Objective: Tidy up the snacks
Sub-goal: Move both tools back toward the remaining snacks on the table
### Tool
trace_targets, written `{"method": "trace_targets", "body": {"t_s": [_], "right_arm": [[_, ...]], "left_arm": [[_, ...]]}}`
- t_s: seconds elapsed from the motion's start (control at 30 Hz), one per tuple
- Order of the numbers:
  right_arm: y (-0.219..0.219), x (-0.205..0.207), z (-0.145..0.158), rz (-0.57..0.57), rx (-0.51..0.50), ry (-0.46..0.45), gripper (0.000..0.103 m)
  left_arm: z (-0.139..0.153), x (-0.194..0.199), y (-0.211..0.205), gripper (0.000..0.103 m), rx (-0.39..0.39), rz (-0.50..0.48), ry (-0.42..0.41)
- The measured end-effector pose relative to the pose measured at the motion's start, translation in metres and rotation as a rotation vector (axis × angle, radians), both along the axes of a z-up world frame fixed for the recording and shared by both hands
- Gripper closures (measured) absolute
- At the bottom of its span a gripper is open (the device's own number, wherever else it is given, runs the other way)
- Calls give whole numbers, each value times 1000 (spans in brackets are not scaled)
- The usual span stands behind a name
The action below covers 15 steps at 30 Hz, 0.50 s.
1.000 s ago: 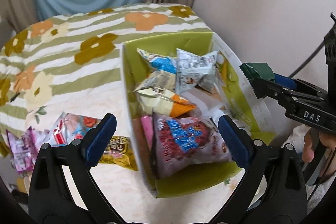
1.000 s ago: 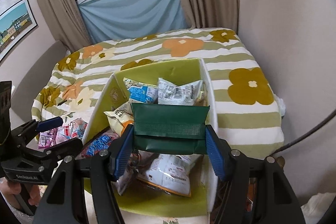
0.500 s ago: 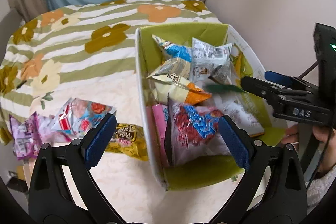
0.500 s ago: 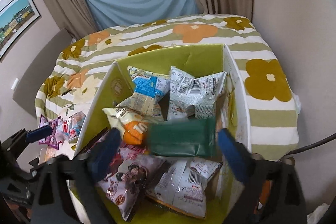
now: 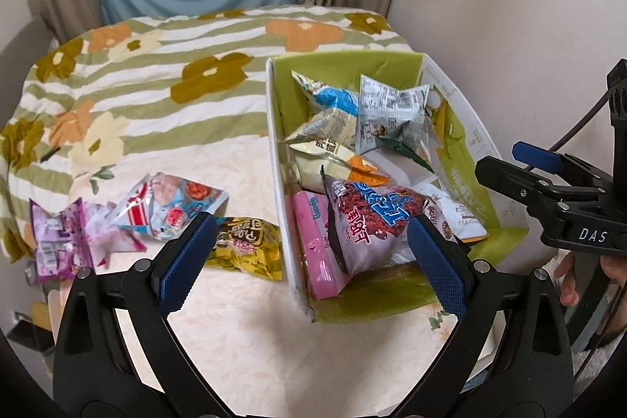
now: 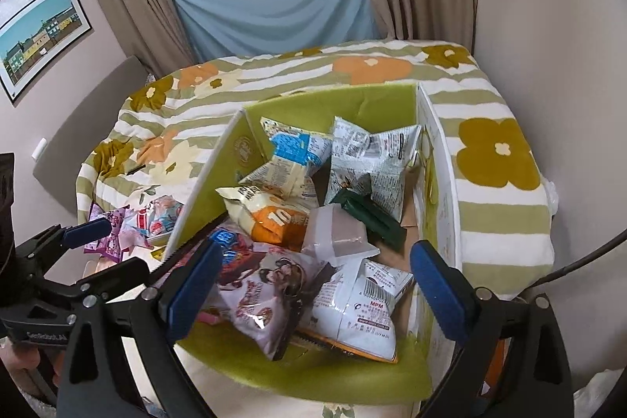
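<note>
So right now both grippers are hanging over the bed with nothing in them. My left gripper point(image 5: 311, 253) has its blue pads spread wide apart and empty, sitting over the left wall of the green box point(image 5: 345, 65), and the right gripper point(image 6: 315, 285) is the same deal, jaws wide, nothing between the pads, parked above the near end of the box.

The dark green packet point(image 6: 368, 218) is lying inside the box, toward its right wall, wedged between the crumpled white-and-grey bag point(image 6: 372, 159) at the far end and a clear white pouch point(image 6: 337, 234) nearer to me. It looks tilted, leaning against the stuff around it, and neither gripper is touching it. From the left camera I only catch a sliver of it poking out under that grey bag.

Rest of the box is pretty full: a blue-and-white bag point(image 6: 294, 151) at the far left corner, an orange-and-cream one point(image 6: 270, 214) in the middle, and a purple chip bag point(image 5: 368, 222) with a flat pink pack point(image 5: 317, 241) against the left wall at the near end.

Still outside on the bedspread point(image 5: 137, 104), near its left edge: a purple packet point(image 5: 62, 241), a red-and-light-blue packet point(image 5: 168, 202) beside it, and a yellow packet point(image 5: 250, 241) just beside the box's left wall.
</note>
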State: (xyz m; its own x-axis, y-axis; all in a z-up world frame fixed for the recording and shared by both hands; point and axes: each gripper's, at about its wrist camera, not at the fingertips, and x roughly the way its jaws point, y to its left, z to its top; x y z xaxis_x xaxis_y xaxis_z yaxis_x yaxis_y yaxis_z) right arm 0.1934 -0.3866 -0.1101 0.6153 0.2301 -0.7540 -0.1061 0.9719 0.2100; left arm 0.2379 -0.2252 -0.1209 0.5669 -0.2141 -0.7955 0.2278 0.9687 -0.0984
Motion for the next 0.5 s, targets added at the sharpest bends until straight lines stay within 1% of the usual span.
{"method": "trace_targets", "body": {"t_s": [0.13,0.23,0.37,0.5], "right_arm": [[7,-8,16,18,7,-25,7],[17,-11,28,40,-6,-42,7],[44,-14,44,84,3,-71,7],[79,-16,57,113,4,-110,7]], "left_arm": [[19,-13,18,6,22,41,-40],[31,-22,38,6,20,80,-59],[43,-35,74,6,23,131,-89],[50,-43,120,6,31,177,-107]]}}
